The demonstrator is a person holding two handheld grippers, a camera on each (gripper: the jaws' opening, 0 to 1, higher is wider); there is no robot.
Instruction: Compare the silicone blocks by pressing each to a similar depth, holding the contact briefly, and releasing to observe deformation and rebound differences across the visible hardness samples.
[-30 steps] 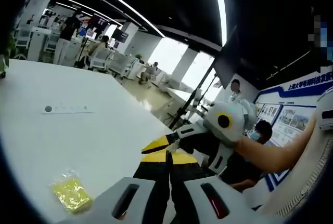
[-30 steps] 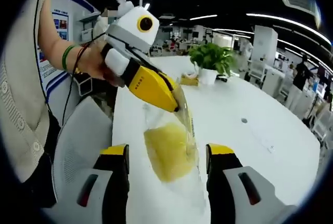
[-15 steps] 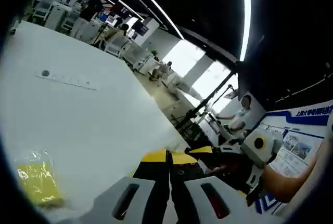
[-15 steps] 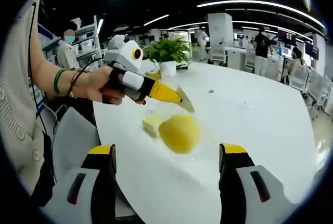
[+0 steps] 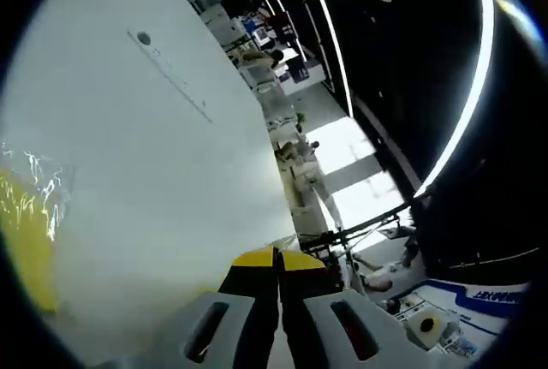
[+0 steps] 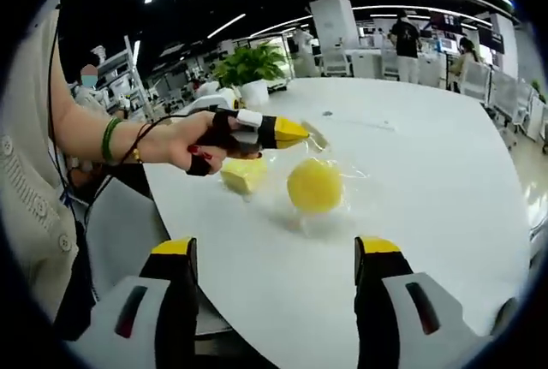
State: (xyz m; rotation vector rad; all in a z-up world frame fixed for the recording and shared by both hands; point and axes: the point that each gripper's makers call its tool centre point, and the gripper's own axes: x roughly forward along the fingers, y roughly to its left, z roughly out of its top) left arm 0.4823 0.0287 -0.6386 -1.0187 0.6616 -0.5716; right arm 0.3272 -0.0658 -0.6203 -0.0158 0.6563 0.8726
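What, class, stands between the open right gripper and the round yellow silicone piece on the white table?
Nothing visible: bare white table lies between the right gripper and the round yellow piece. The left gripper pinches its clear bag from the far side, out of that path.

2 yellow silicone samples on the white table [image 6: 445,181]: round yellow block [image 6: 314,186] inside a clear plastic bag [image 6: 342,174], lifted at 1 corner; square pale yellow block [image 6: 244,175] just beside it, lying flat. In left gripper view, a yellow bagged sample [image 5: 26,232] at the left edge, blurred
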